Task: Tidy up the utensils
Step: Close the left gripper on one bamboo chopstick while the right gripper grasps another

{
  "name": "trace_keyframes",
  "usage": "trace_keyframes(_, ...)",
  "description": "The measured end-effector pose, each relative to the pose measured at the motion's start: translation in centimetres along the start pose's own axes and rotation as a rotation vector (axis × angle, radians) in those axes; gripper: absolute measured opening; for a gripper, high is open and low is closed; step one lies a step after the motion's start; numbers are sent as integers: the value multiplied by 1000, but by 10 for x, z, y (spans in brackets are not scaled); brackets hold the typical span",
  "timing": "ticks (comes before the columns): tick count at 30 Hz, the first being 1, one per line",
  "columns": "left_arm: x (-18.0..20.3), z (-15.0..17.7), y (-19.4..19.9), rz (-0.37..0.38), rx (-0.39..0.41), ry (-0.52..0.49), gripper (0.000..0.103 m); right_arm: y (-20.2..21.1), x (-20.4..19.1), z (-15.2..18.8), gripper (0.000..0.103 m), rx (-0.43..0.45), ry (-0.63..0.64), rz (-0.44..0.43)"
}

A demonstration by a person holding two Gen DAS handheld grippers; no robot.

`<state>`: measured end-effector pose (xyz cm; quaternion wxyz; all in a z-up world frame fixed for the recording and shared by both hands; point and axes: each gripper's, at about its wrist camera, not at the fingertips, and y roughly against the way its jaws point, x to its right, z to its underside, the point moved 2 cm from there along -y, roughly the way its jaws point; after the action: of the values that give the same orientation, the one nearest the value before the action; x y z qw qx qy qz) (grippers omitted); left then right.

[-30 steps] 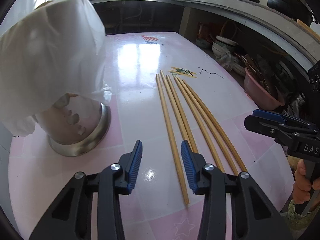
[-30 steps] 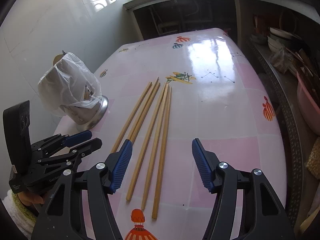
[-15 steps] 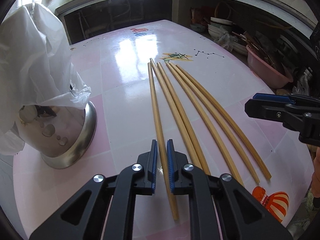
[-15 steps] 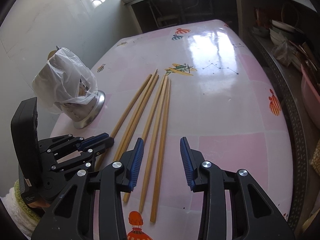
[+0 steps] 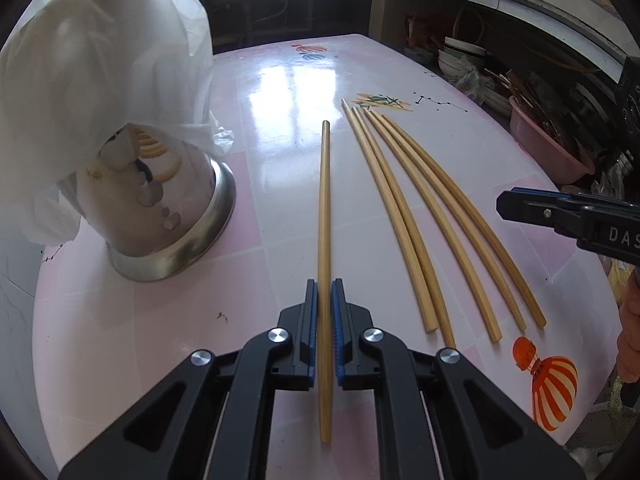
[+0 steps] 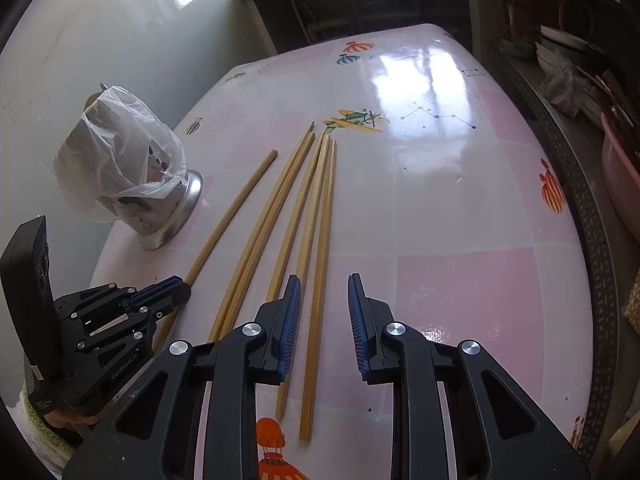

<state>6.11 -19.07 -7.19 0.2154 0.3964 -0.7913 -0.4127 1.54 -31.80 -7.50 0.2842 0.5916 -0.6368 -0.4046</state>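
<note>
Pinching one chopstick (image 5: 324, 216) in left hand-held gripper (image 5: 325, 322); right hand-held gripper (image 6: 323, 312) closing around rightmost chopstick (image 6: 320, 264), I'd centre it before squeezing.

Before you was the bench (image 6: 460, 240), with a glossy cloth in pink and white squares, printed with hot-air balloons and a small aeroplane. On it lay four wooden chopsticks (image 6: 316, 216) side by side, their far ends close together near the aeroplane. A fifth chopstick (image 5: 324, 240) was apart from them, to their left; whether it touched the cloth could not be told. At the left side of the bench stood a steel utensil holder (image 6: 168, 216), and a white plastic bag (image 6: 116, 152) covered its top.
</note>
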Motion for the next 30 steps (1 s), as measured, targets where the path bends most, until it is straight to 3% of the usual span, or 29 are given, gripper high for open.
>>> trace_keyframes(8, -10, 13, 8, -10, 0, 23, 6, -6, -6, 4, 13, -13, 12, 39)
trace_keyframes(15, -16, 21, 12, -19, 0, 39, 6, -11, -9, 3, 13, -28, 10, 25)
trace_keyframes(22, -23, 29, 18, -33, 0, 58, 6, -19, -12, -1, 13, -28, 30, 64)
trace_keyframes(30, -29, 33, 20, -43, -4, 85, 6, -23, -7, 5, 5, -29, 15, 93)
